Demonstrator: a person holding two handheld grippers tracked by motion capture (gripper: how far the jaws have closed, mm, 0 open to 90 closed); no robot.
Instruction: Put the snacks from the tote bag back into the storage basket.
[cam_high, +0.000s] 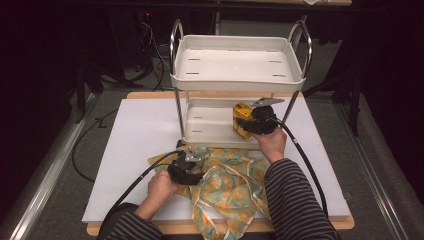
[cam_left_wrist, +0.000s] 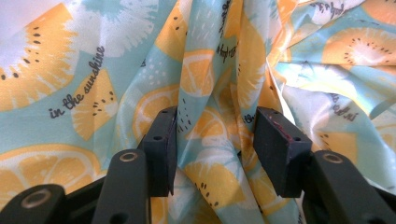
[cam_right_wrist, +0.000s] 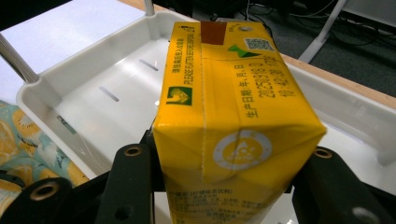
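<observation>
Right gripper (cam_right_wrist: 224, 186) clamps boxy, glossy yellow carton (cam_right_wrist: 229, 107)

cloth (cam_left_wrist: 93, 84): "in the sunshine" | yellow carton (cam_right_wrist: 233, 107): date "20250918"
</observation>
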